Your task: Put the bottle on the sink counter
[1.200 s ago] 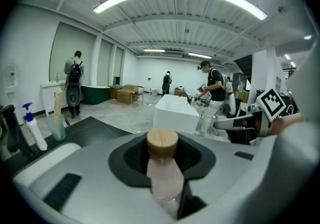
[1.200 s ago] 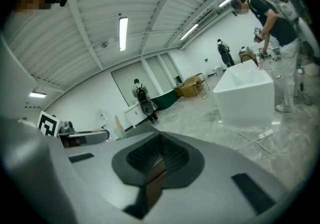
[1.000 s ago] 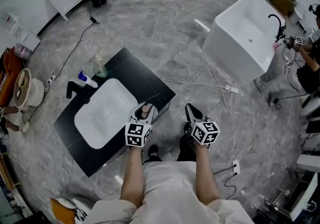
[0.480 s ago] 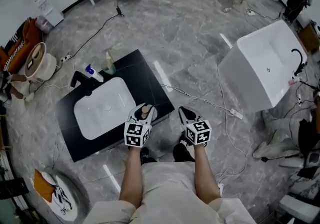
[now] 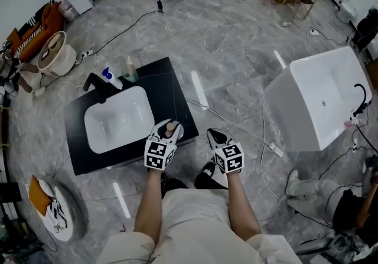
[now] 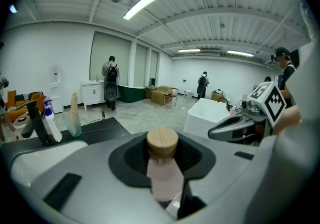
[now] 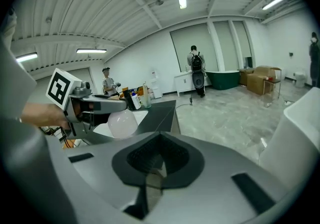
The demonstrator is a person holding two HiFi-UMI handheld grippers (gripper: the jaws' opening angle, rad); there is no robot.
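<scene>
A pale pink bottle (image 6: 163, 168) with a round wooden cap (image 5: 170, 127) stands upright between the jaws of my left gripper (image 5: 168, 131), which is shut on it. The bottle hangs over the near right corner of the black sink counter (image 5: 171, 88), whose white basin (image 5: 115, 120) lies to the left. In the right gripper view the bottle's round body (image 7: 121, 123) shows under the left gripper. My right gripper (image 5: 216, 136) is beside it over the floor, jaws together and empty.
A black faucet (image 5: 94, 82), a blue-capped bottle (image 5: 111, 78) and a greenish dispenser (image 5: 131, 71) stand at the counter's far edge. A white bathtub (image 5: 322, 100) sits to the right. A cable (image 5: 248, 130) with a power strip (image 5: 274, 149) crosses the floor.
The view has swung round: the counter has slid toward the frame's middle and the bathtub to the right. Both grippers keep their pose, the left still holding the bottle.
</scene>
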